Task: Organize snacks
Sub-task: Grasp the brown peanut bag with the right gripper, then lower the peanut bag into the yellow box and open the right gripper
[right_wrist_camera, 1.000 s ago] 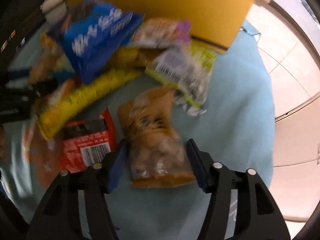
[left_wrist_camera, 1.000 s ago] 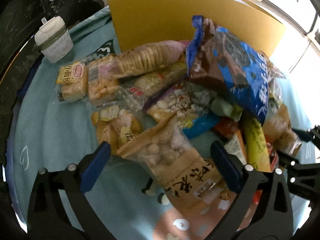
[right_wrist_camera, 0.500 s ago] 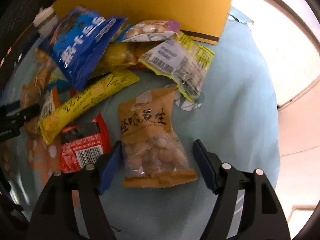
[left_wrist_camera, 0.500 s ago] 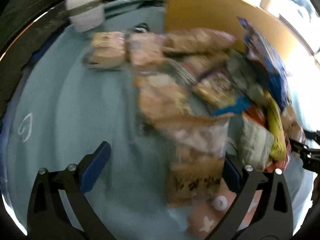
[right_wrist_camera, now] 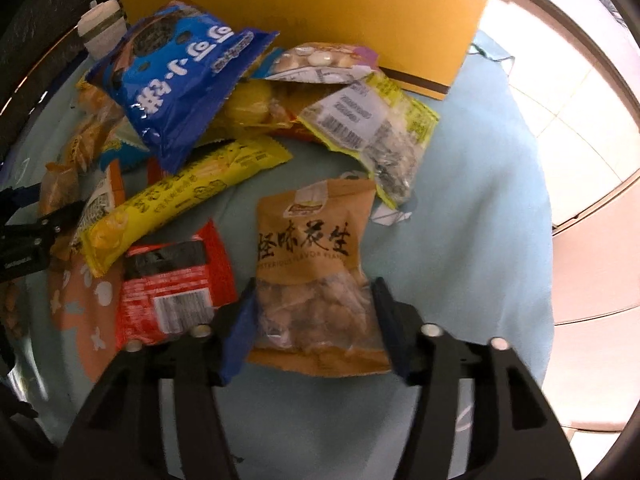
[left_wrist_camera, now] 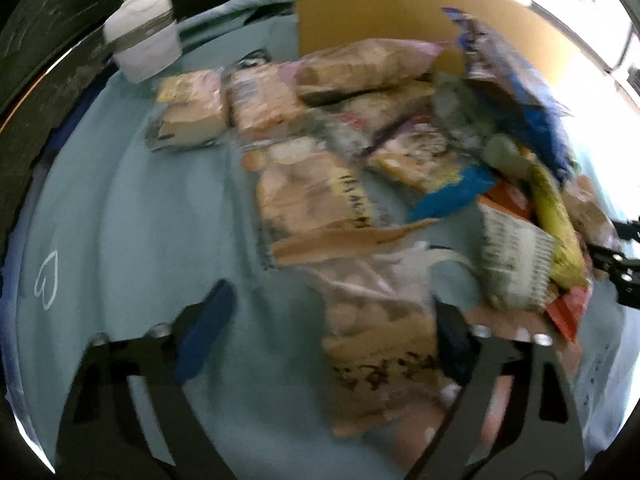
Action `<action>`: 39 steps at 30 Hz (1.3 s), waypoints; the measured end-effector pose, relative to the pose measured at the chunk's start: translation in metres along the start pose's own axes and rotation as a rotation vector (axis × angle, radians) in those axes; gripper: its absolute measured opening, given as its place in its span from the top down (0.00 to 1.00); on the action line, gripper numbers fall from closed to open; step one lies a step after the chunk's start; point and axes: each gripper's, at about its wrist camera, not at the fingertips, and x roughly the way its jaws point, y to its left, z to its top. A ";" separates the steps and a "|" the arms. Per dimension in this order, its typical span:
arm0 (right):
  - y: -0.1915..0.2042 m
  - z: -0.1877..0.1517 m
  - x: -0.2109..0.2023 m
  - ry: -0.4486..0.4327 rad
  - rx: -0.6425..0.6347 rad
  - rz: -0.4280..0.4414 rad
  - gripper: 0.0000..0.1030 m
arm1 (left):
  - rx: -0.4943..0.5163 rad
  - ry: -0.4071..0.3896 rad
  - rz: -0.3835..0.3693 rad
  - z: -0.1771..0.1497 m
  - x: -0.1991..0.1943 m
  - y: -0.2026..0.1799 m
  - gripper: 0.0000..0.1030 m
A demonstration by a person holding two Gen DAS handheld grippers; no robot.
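the right gripper (right_wrist_camera: 314, 316) points down over a light blue cloth (right_wrist_camera: 480, 208) with a brown peanut bag (right_wrist_camera: 316, 276) lying flat between its blue pads. its jaws are opening; the left pad sits at the bag's edge and the right pad is just beside it, so the bag looks released rather than squeezed. left of it lie a red packet (right_wrist_camera: 172, 284), a long yellow packet (right_wrist_camera: 188, 196) and a big blue cookie bag (right_wrist_camera: 180, 80), with a yellow cardboard box (right_wrist_camera: 340, 12) behind the pile.

the left gripper (left_wrist_camera: 332, 332) is over the other side of the heap, in a blurred view. its jaws are closing, with a second brown snack bag (left_wrist_camera: 380, 344) between them, against the right pad; the left pad is well clear of it. a white jar (left_wrist_camera: 144, 44) stands at the cloth's far edge.
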 end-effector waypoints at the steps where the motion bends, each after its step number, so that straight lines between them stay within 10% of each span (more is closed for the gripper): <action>1: -0.003 -0.001 0.005 0.003 0.020 0.026 0.18 | 0.019 -0.006 -0.007 0.000 -0.002 -0.003 0.30; 3: 0.008 -0.004 0.013 0.038 -0.054 0.016 0.01 | 0.040 -0.010 -0.017 -0.001 -0.004 -0.004 0.36; 9: 0.003 -0.008 0.016 0.017 -0.042 0.019 0.02 | 0.047 -0.001 -0.018 0.001 -0.006 -0.004 0.40; 10: 0.006 -0.009 0.012 0.004 -0.050 0.023 0.06 | 0.048 -0.001 -0.019 0.002 -0.006 -0.006 0.42; 12: 0.021 0.000 0.005 -0.023 -0.099 0.037 0.48 | 0.058 -0.005 -0.024 -0.002 -0.010 -0.010 0.48; 13: 0.026 0.001 0.005 -0.019 -0.115 0.031 0.49 | 0.068 -0.011 -0.027 -0.006 -0.013 -0.015 0.55; 39: -0.003 -0.030 -0.065 -0.032 0.058 0.238 0.51 | 0.048 -0.096 -0.094 -0.014 -0.066 -0.012 0.70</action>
